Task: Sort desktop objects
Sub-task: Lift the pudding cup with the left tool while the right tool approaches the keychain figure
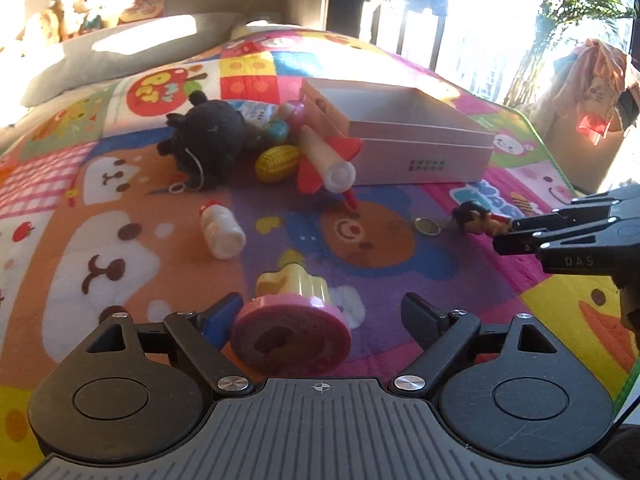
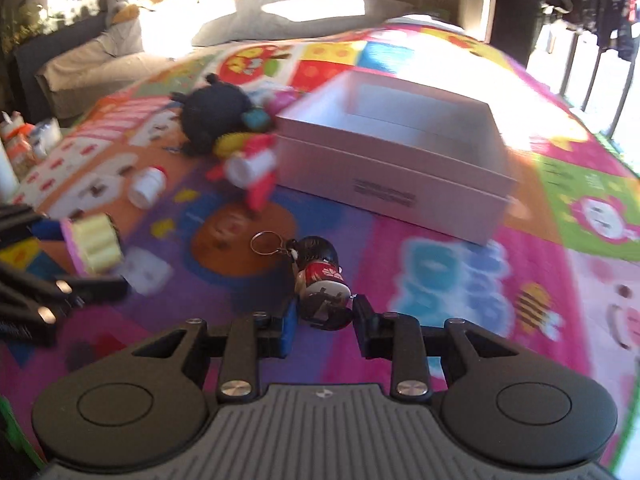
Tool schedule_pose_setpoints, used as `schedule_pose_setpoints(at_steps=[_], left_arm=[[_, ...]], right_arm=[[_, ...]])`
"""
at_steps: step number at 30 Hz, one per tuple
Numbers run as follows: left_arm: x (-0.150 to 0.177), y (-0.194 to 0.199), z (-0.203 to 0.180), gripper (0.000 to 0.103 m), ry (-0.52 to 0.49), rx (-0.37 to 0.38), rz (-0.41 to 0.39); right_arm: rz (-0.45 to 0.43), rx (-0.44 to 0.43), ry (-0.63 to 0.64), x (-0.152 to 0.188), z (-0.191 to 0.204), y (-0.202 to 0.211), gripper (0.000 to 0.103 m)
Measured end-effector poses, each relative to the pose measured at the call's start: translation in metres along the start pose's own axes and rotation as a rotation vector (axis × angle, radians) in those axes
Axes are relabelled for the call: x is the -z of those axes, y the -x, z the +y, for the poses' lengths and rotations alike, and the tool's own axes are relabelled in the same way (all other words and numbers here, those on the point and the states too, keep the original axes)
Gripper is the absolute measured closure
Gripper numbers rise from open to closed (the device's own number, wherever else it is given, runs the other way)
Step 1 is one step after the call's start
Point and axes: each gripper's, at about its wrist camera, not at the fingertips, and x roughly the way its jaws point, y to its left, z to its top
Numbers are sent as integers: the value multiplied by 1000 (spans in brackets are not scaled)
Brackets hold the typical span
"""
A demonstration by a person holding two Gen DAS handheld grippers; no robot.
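Note:
A small doll keychain with black hair and a red body lies on the colourful mat. My right gripper is shut on its lower end. The left wrist view shows the same doll at the tips of the right gripper. A pink and yellow cupcake toy lies between the fingers of my left gripper, against the blue left pad. The right pad stands well clear of it, so this gripper is open. An open white box sits beyond both.
Left of the box lies a heap: a black plush, a toy corn cob and a red and white rocket. A small white bottle lies apart. A grey pillow is behind, and a cardboard box with clothes is at the far right.

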Motion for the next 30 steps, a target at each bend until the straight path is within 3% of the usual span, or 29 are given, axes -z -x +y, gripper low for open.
schedule_pose_setpoints(at_steps=[6, 10, 13, 19, 30], left_arm=[[-18, 5, -23, 8, -40, 80, -75], [-13, 14, -30, 7, -111, 37, -86], [-4, 17, -23, 7, -90, 7, -47], [1, 12, -23, 7, -71, -29, 12], [4, 15, -53, 11, -170, 19, 8]], right_arm=[[-36, 228, -66, 18, -28, 4, 67], [-50, 210, -144, 23, -35, 6, 48], [-65, 212, -142, 27, -29, 6, 33], [-87, 239, -174, 34, -25, 5, 22], [-127, 284, -178, 53, -19, 23, 17]])
